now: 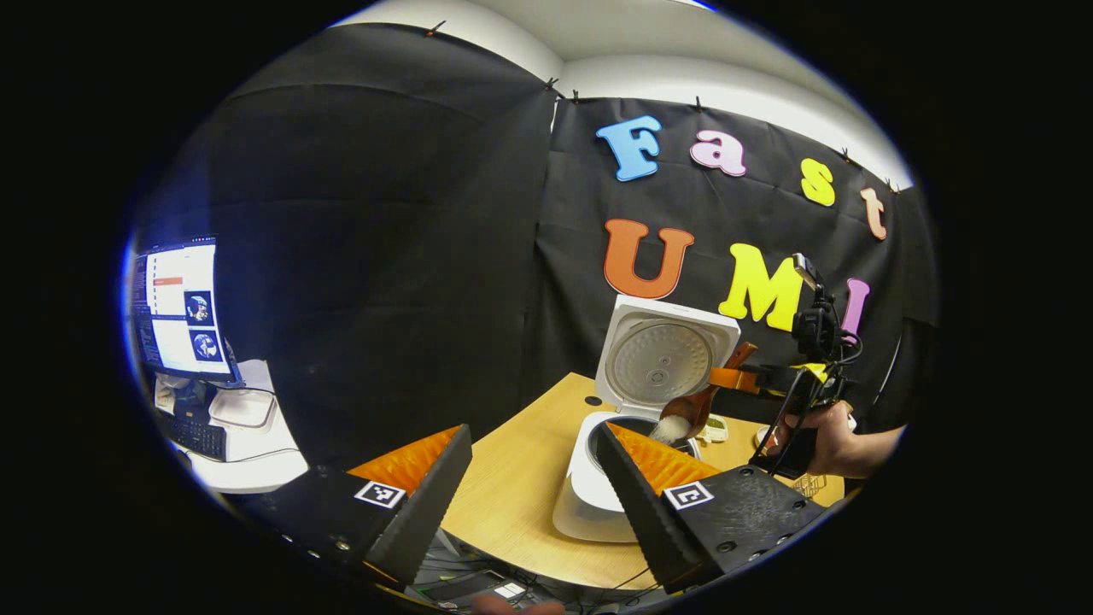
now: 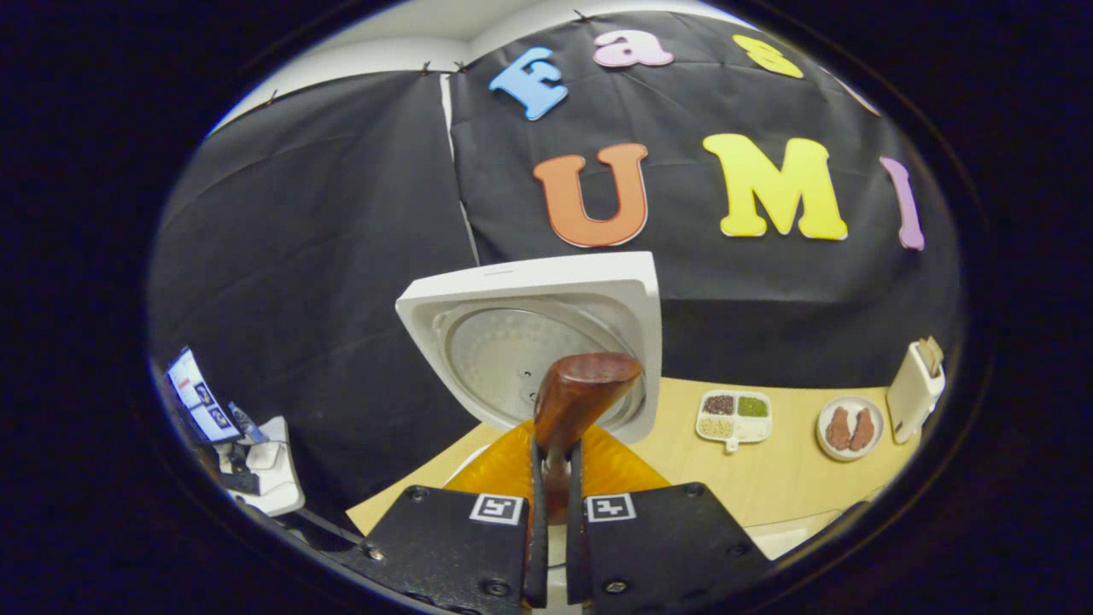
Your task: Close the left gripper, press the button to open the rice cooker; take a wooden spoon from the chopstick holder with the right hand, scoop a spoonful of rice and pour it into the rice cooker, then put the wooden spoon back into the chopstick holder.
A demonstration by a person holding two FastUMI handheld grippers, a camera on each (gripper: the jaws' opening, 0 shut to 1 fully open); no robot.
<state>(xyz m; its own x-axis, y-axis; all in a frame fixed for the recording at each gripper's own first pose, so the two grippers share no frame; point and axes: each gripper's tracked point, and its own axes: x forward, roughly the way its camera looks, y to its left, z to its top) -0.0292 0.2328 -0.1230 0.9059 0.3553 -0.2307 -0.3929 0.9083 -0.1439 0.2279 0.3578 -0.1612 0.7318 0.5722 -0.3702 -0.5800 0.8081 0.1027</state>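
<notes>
1. Rice cooker [image 1: 598,487] stands open on the table [image 1: 512,487], lid up, just ahead of our spread, empty left claw [image 1: 534,504].
2. Our right claw [image 2: 553,512] clenches the wooden spoon [image 2: 581,397] by its handle, bowl tipped over the pot, rice [image 1: 670,427] spilling.
3. We judge that grains may miss the rim if the wrist rolls sideways.
4. Spoon could slip in the narrow grip.
</notes>
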